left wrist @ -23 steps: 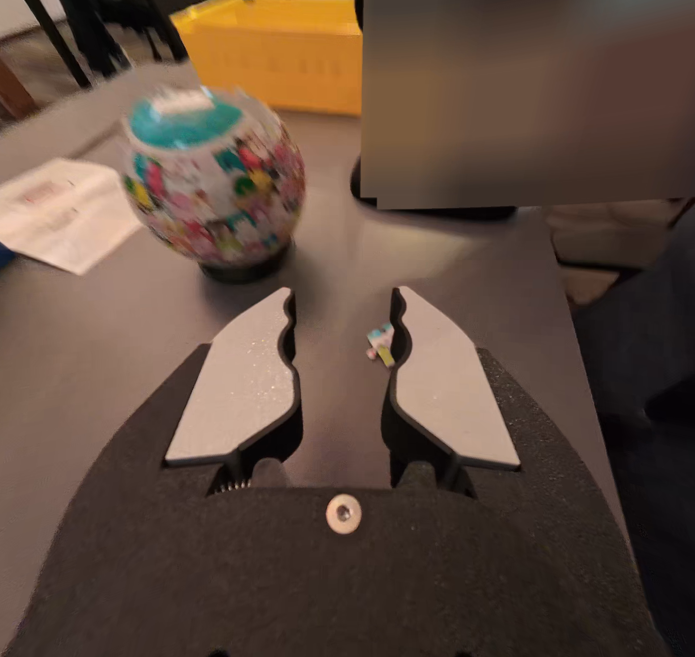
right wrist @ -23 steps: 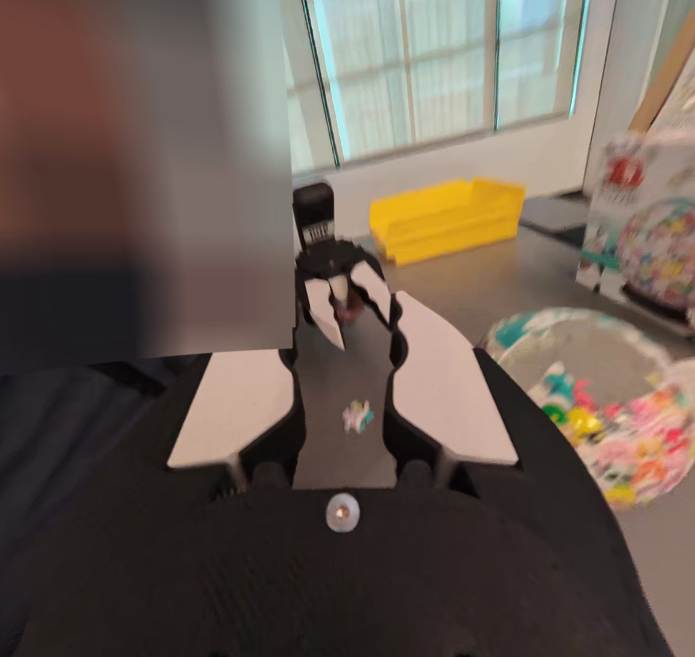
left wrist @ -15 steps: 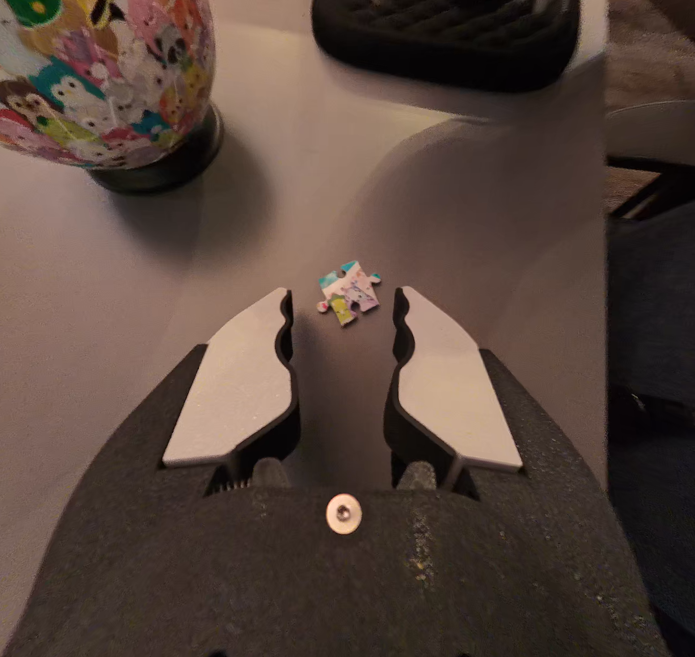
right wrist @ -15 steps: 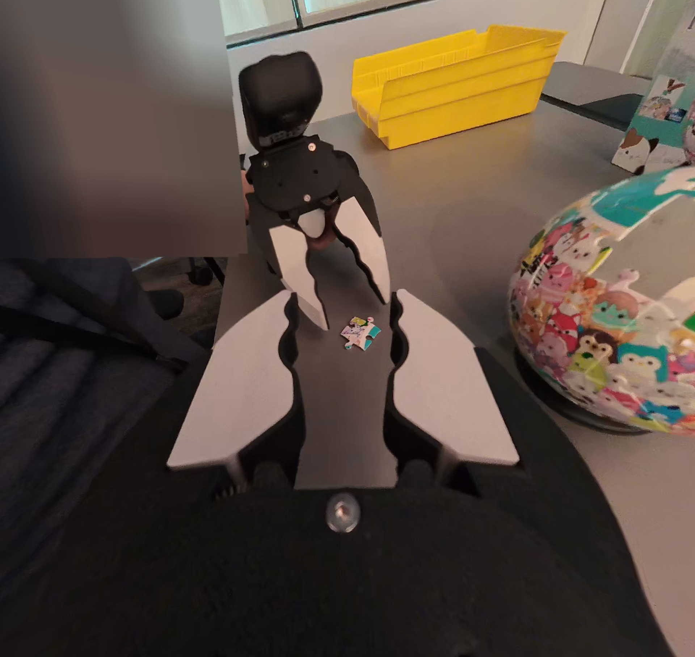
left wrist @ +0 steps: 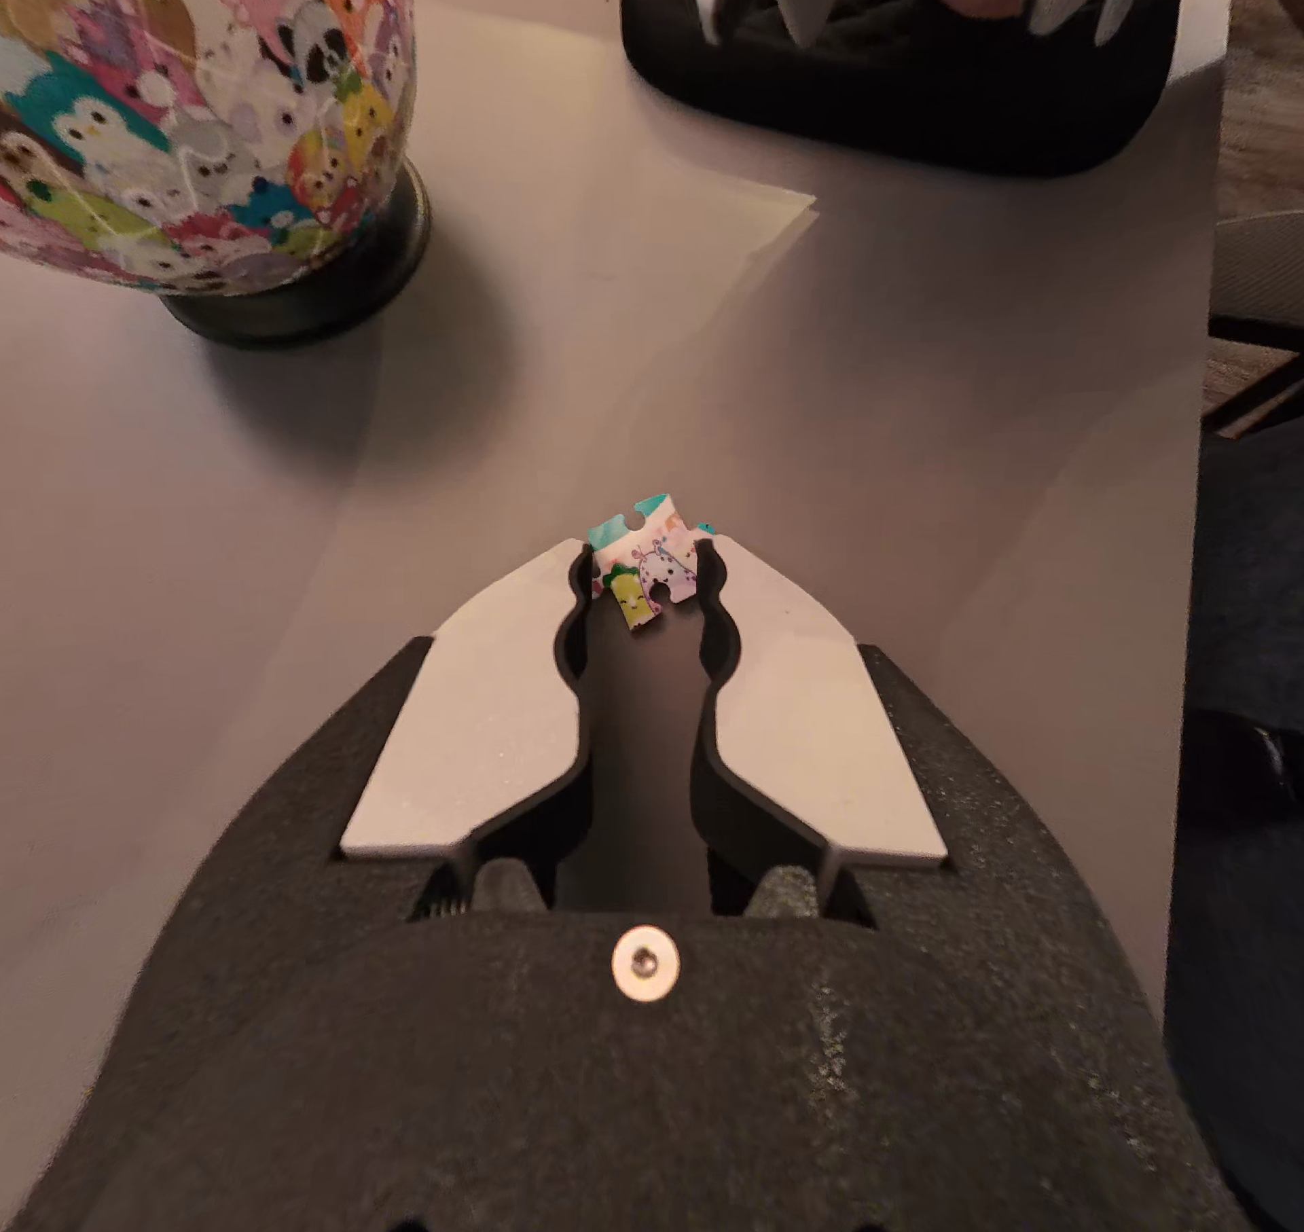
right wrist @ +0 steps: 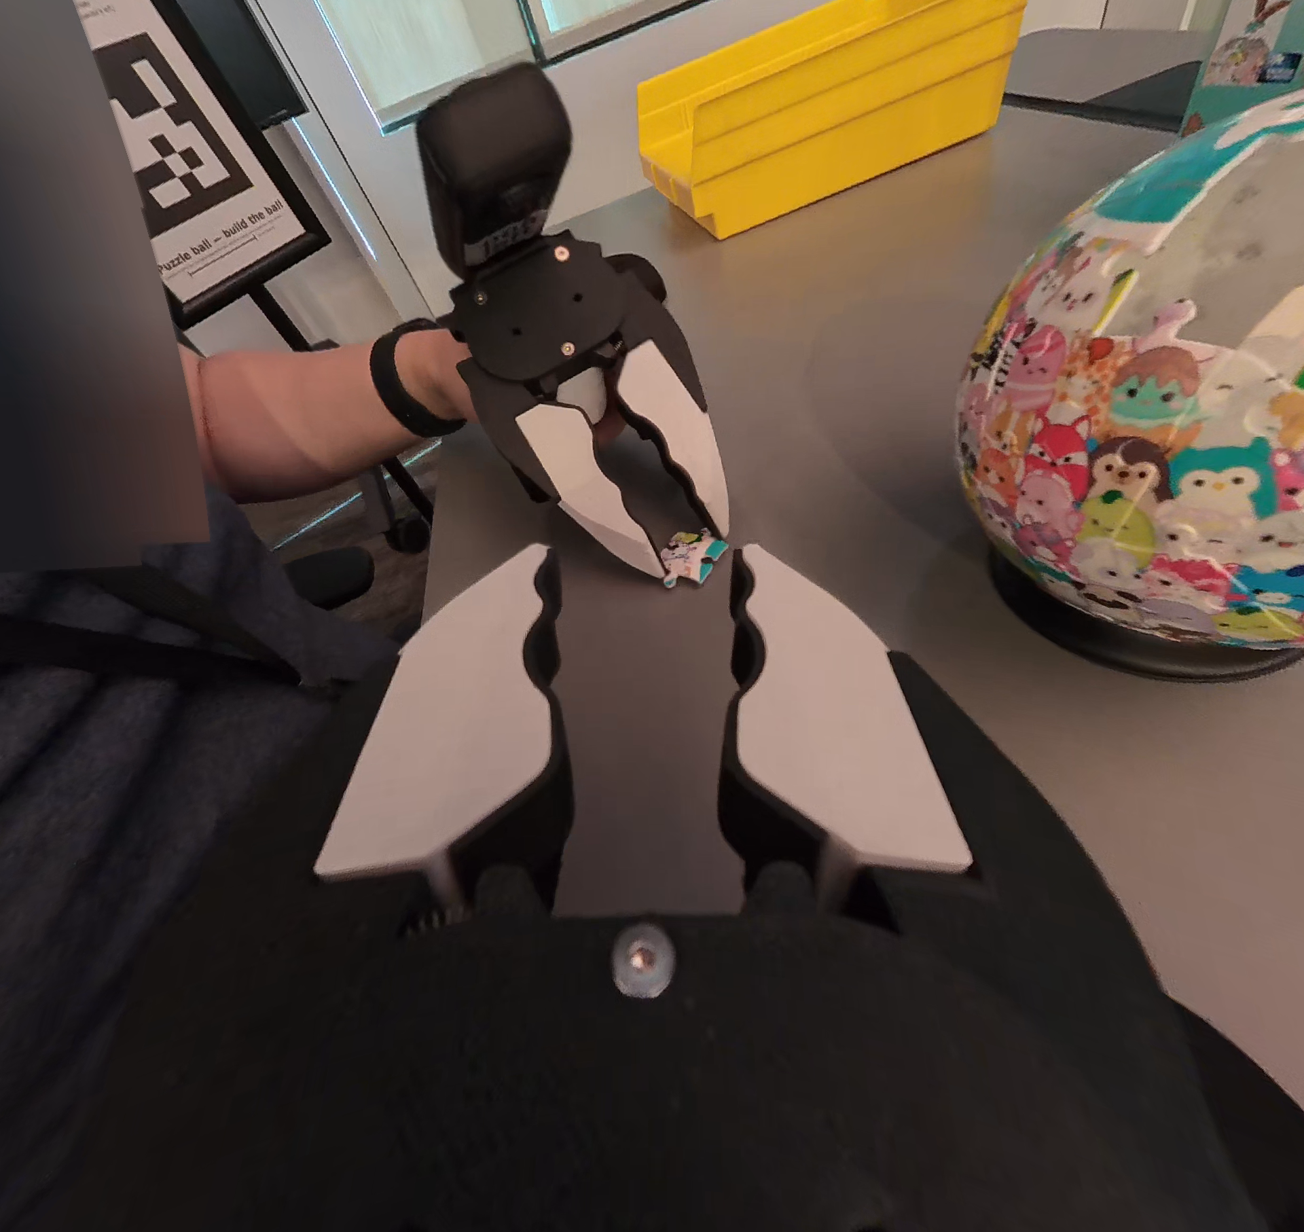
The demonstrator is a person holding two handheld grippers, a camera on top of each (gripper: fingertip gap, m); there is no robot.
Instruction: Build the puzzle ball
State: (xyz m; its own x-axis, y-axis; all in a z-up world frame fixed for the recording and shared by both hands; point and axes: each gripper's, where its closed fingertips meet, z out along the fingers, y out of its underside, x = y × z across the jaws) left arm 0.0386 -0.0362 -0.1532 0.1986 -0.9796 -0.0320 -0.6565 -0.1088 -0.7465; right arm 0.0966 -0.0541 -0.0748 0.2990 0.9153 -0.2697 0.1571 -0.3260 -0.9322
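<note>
A small colourful puzzle piece (left wrist: 646,563) sits pinched between the fingertips of my left gripper (left wrist: 642,552), tilted up off the grey table (left wrist: 882,387). The right wrist view shows the same: the left gripper (right wrist: 688,552) points down at the table with the piece (right wrist: 691,554) between its tips. My right gripper (right wrist: 642,556) is open and empty, its tips just short of the piece. The partly built puzzle ball (left wrist: 197,104) stands on a black ring base to the left. In the right wrist view the ball (right wrist: 1143,422) is at the right, with a bare grey patch near its top.
A yellow bin (right wrist: 832,90) lies at the back of the table. A puzzle box (right wrist: 1249,48) stands at the far right. A framed sign on a stand (right wrist: 190,161) is off the table's left side. The table edge (left wrist: 1199,492) runs close on the right.
My left gripper came down and forward onto the loose piece and closed on it. The right gripper stayed open and drew nearer to the piece.
</note>
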